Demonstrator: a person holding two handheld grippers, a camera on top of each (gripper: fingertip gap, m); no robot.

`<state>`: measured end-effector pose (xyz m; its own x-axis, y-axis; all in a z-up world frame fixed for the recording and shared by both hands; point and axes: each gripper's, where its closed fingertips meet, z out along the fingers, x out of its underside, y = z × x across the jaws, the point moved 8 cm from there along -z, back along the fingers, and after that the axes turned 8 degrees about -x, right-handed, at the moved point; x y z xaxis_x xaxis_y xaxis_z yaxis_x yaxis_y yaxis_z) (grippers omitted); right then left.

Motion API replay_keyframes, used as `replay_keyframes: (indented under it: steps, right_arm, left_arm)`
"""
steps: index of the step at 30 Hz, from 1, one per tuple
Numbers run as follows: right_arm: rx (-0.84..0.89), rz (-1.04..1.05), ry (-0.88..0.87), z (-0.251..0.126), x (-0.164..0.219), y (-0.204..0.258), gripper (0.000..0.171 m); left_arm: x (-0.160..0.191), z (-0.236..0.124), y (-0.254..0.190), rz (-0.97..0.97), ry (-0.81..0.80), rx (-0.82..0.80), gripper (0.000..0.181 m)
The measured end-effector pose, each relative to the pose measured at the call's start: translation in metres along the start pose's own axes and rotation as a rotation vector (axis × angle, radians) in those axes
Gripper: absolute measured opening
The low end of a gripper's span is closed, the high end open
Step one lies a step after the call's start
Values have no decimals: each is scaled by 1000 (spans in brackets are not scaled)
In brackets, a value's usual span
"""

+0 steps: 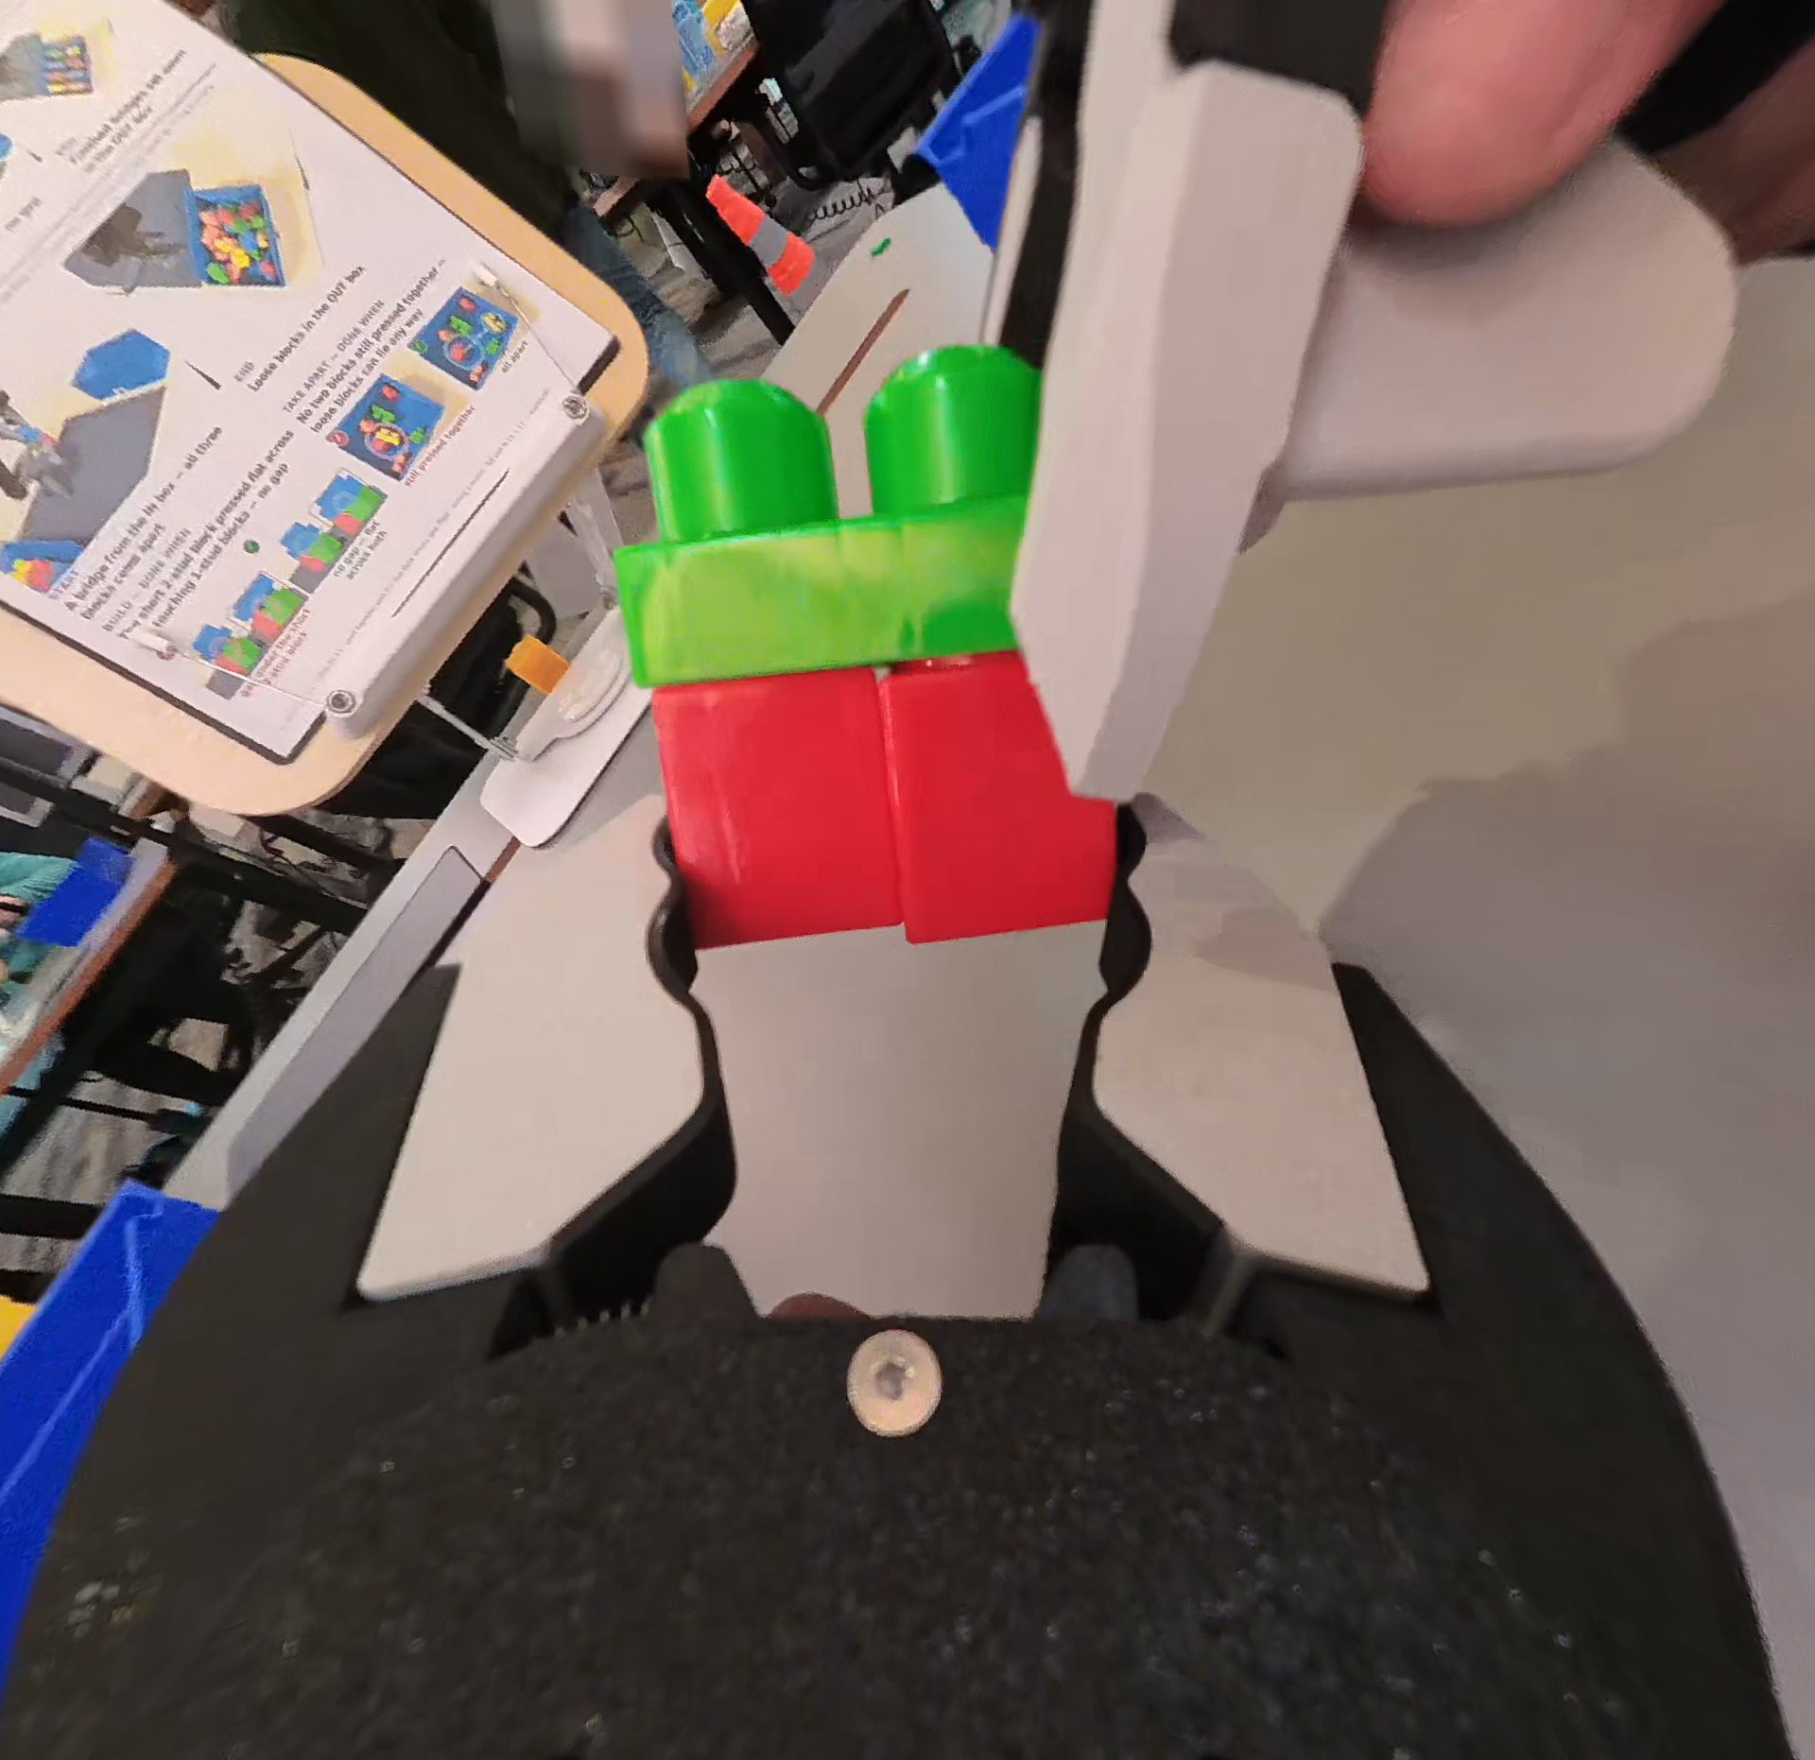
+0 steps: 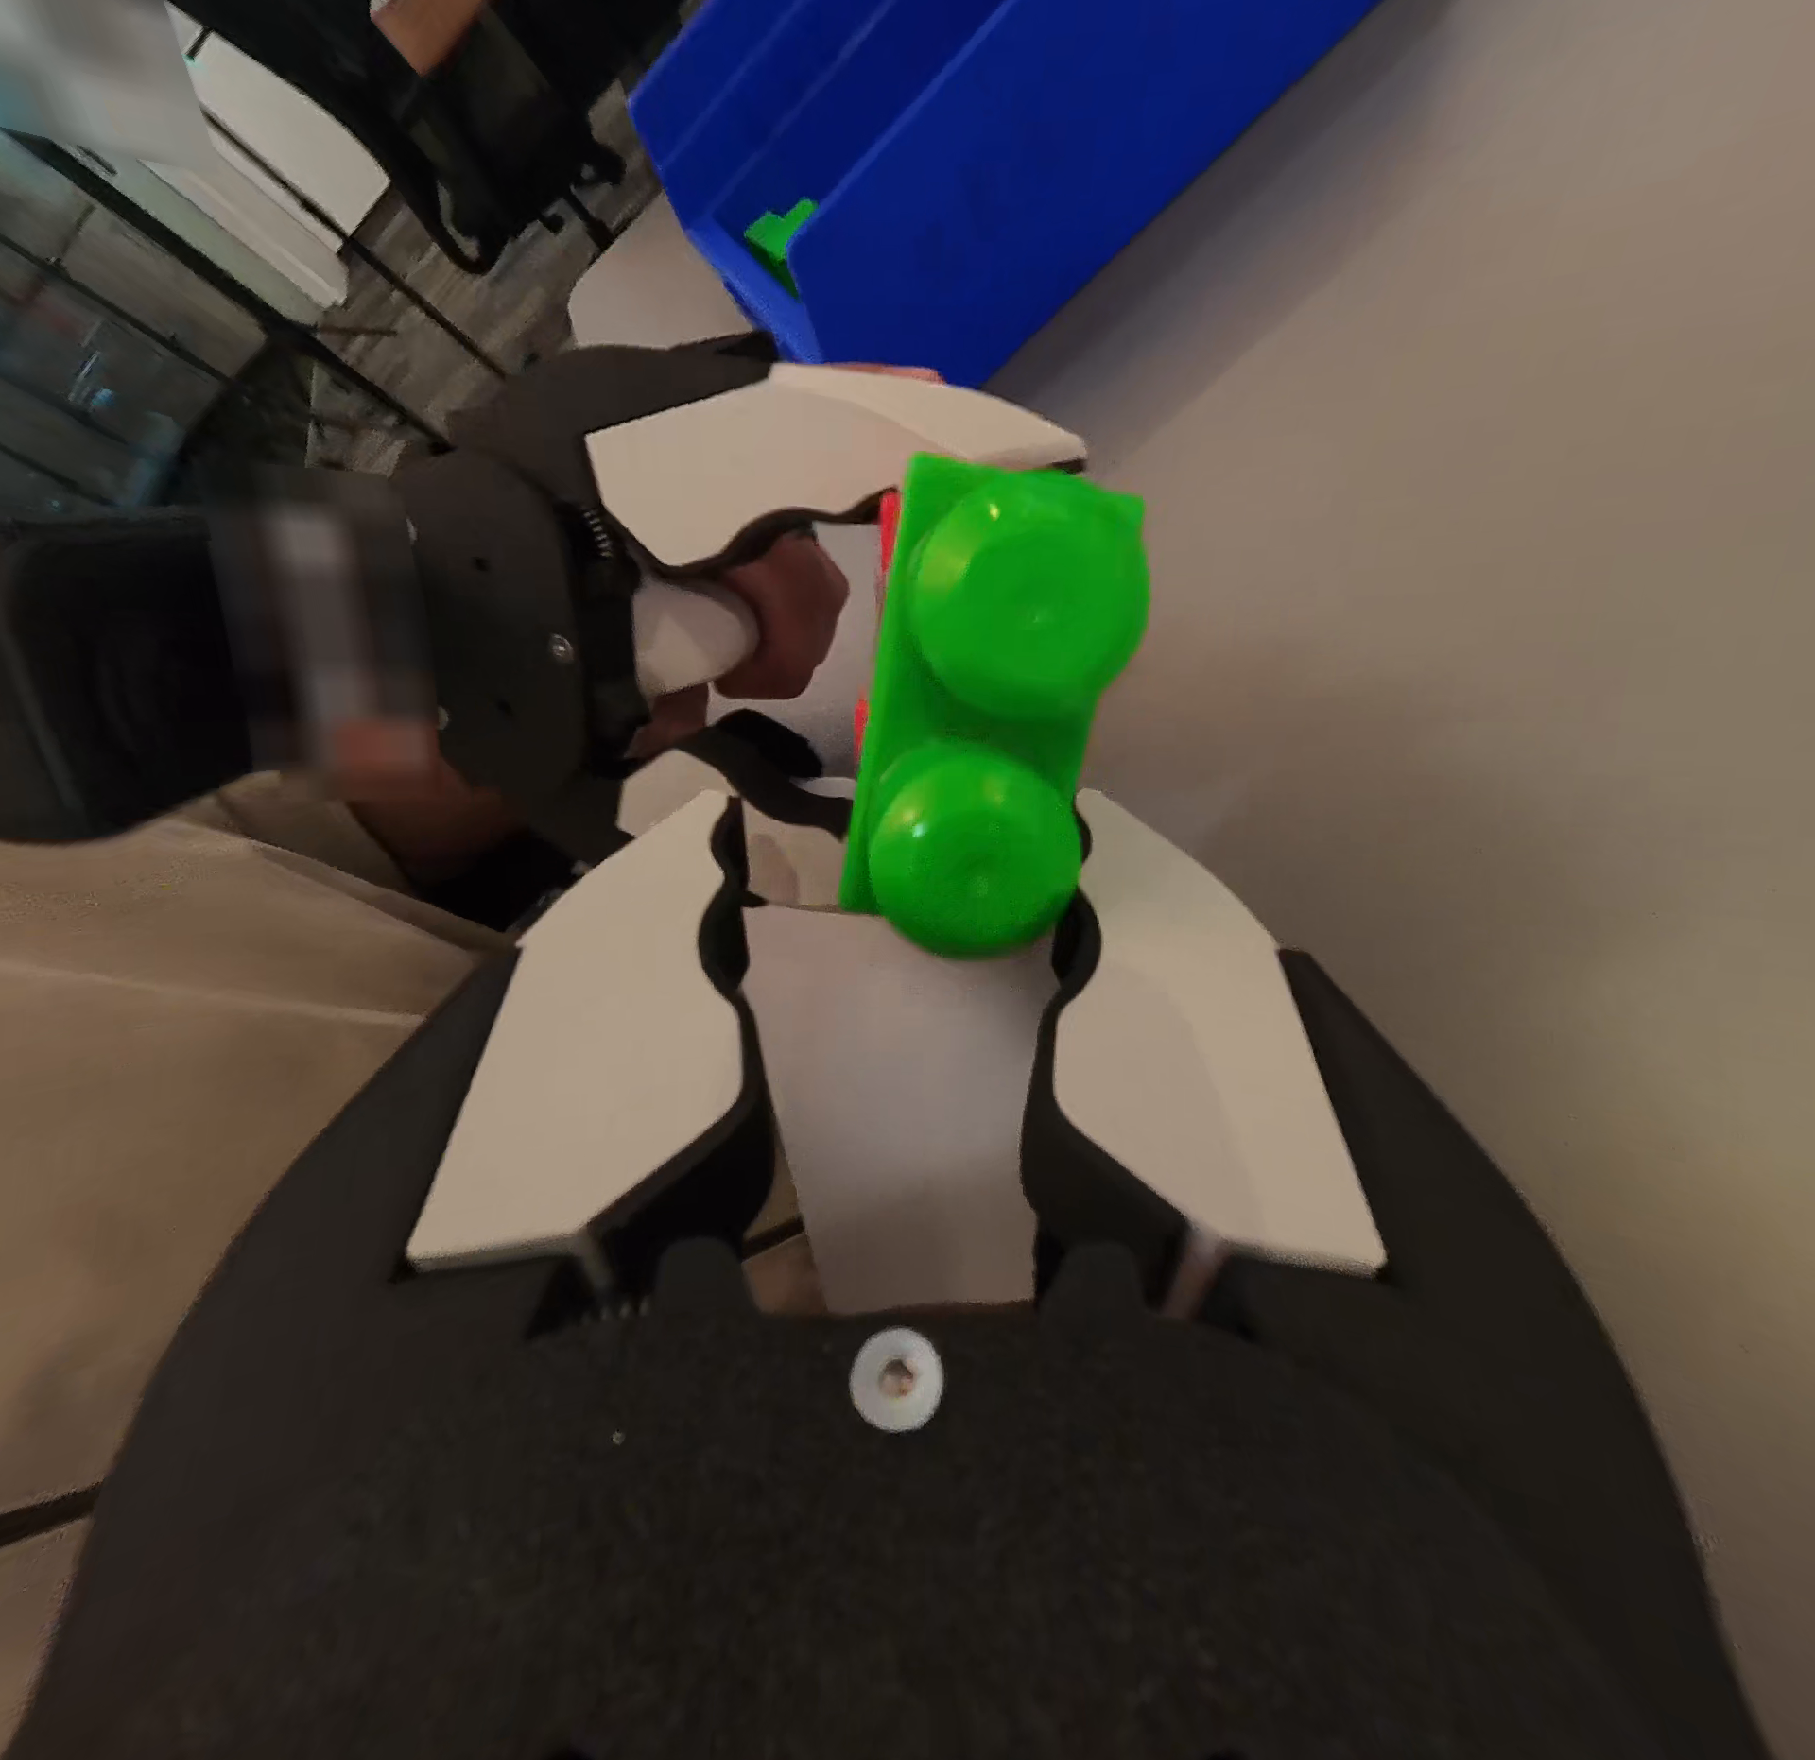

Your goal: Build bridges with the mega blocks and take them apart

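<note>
My left gripper (image 1: 889, 858) is shut on two red blocks (image 1: 776, 809), which sit side by side between its fingertips. A green two-stud block (image 1: 815, 603) is pressed across the tops of both reds. From above in the right wrist view, the green block (image 2: 992, 672) shows its two studs. My right gripper (image 2: 904, 829) stands open around the green block's near end. Its right finger touches the near stud, and a gap shows on the left side. One of its fingers (image 1: 1129, 436) covers the green block's right end in the left wrist view. All are held above the white table (image 2: 1473, 633).
A blue bin (image 2: 982, 142) stands on the table just beyond the blocks, with a green block (image 2: 781, 235) inside. An instruction sheet on a wooden board (image 1: 295, 387) stands at the left. Another blue bin's corner (image 1: 69, 1369) is at the lower left. A hand (image 1: 1532, 73) grips the right tool. My two grippers' fingertips are within a few centimetres of each other.
</note>
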<state>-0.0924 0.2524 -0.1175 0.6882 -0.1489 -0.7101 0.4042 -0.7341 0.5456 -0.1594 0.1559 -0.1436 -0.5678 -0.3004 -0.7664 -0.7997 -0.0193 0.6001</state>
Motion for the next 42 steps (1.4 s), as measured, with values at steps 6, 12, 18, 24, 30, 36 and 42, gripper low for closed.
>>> replay_keyframes:
  steps: [6, 12, 18, 24, 30, 36, 42]
  right_arm:
    - [53, -59, -128, -1, -3, -2, 42]
    - [-128, 37, -219, 0, 0, -9, 38]
    - [-247, 107, -221, -3, 3, -12, 38]
    - [-269, 154, -229, -3, 5, -18, 38]
    - [-341, 206, -229, -4, 4, -17, 38]
    - [-465, 281, -242, -2, 8, -18, 38]
    - [-522, 315, -244, -2, 10, -18, 38]
  left_arm:
    - [-4, -3, 7, -55, -50, -23, 80]
    - [-10, -7, 4, -15, -92, -44, 80]
    - [-14, -14, 3, -3, -165, -42, 79]
    - [-11, -12, 3, -1, -141, -29, 76]
    - [-8, -14, 8, -55, -153, 15, 84]
    - [-9, -19, 5, -46, -222, 46, 77]
    - [-11, -21, 6, -72, -255, 77, 75]
